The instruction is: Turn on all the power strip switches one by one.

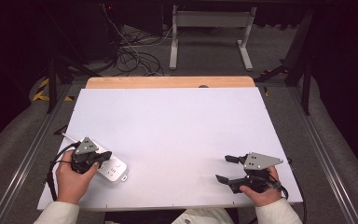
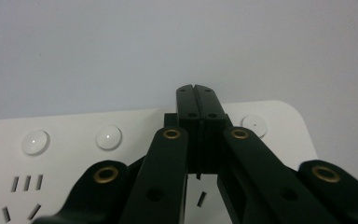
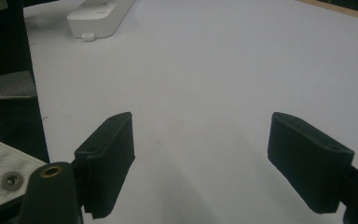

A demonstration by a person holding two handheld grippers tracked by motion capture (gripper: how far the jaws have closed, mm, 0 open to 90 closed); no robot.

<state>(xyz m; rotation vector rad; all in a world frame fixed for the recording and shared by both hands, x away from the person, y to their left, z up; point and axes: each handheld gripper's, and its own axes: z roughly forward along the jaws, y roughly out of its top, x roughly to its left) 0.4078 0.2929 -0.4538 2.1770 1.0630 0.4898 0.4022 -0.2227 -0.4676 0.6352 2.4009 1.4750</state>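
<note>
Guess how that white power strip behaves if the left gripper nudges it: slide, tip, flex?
The power strip looks like rigid moulded plastic, so probably no flex. It lies flat and low, so tipping seems unlikely. On the smooth white table it would likely slide or pivot.

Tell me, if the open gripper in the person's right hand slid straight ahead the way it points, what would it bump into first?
Probably nothing nearby. The right gripper points left across the bare white table, jaws open. The white power strip lies far ahead and off to one side of its line, so it would likely pass it, though depth is hard to judge.
</note>
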